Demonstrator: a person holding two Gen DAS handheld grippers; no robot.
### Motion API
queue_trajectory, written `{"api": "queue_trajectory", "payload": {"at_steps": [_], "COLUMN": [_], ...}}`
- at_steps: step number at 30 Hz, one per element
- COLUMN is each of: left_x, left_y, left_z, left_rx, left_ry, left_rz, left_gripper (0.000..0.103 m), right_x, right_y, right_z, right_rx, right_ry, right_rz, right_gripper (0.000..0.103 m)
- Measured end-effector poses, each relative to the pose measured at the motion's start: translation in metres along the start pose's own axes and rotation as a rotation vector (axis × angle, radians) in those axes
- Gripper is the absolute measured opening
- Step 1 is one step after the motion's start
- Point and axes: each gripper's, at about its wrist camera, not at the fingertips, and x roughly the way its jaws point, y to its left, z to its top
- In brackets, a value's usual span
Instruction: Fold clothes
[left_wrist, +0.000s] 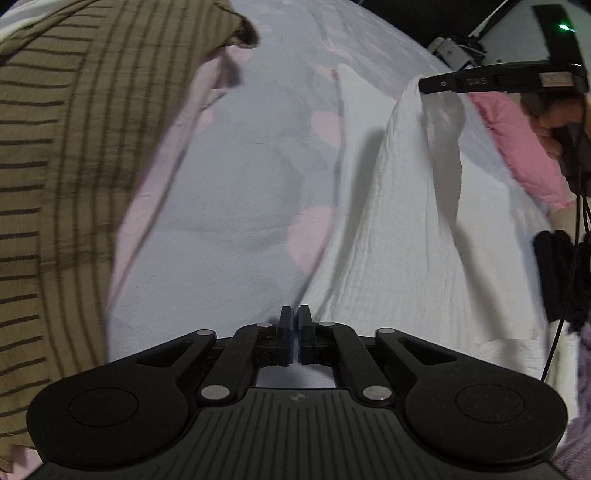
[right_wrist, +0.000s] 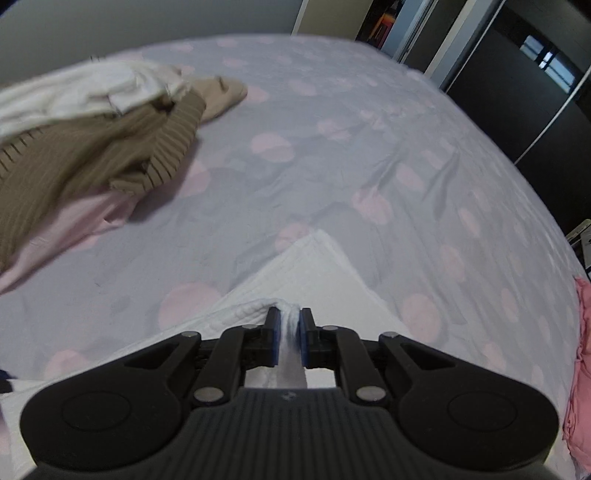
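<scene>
- here, the white garment (left_wrist: 399, 229) is a pale, crinkled cloth with fine ribbing, lying on the bedsheet (left_wrist: 229, 206) with one corner pulled up into a peak and the rest sloping down in long folds.
- in the right wrist view the same white garment (right_wrist: 314, 266) shows a flat, pointed corner resting on the sheet ahead of the fingers, its edges straight and layered.
- the bedsheet (right_wrist: 332, 155) is smooth grey-lilac cotton with round pink dots and a few shallow creases.
- a brown striped top (left_wrist: 66, 177) of soft ribbed knit is heaped at the left; in the right wrist view this brown striped top (right_wrist: 92, 158) lies crumpled over a pale pink cloth (right_wrist: 62, 229), with a white cloth (right_wrist: 81, 92) bunched behind it.
- a bright pink garment (left_wrist: 517, 147) with a puckered texture lies at the far right edge of the bed.
- the right gripper (right_wrist: 289, 328) is clamped on a gathered fold of the white garment, the cloth squeezed between its blue pads; from the left wrist it appears as a black bar at the raised peak, held by a hand (left_wrist: 550, 125).
- the left gripper (left_wrist: 295, 325) has its jaws pressed together, no cloth visible between them, hovering at the garment's near left edge where it meets the sheet.
</scene>
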Motion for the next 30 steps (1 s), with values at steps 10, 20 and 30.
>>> {"api": "queue_trajectory", "payload": {"at_steps": [10, 20, 30], "left_x": [-0.004, 0.015, 0.019], "left_y": [-0.001, -0.039, -0.057], "left_z": [0.008, -0.001, -0.011], "left_rx": [0.008, 0.138, 0.177], "left_ry": [-0.051, -0.017, -0.013], "left_rz": [-0.009, -0.039, 0.113], "left_gripper": [0.000, 0.024, 0.020], "right_x": [0.050, -0.025, -0.098], "right_y": [0.011, -0.002, 0.036], "right_z": [-0.008, -0.078, -0.220], "right_rx": [0.022, 0.187, 0.345], "right_ry": [0.061, 0.012, 0.041], "right_rz": [0.014, 0.069, 0.181], "right_gripper": [0.035, 0.038, 0.037]}}
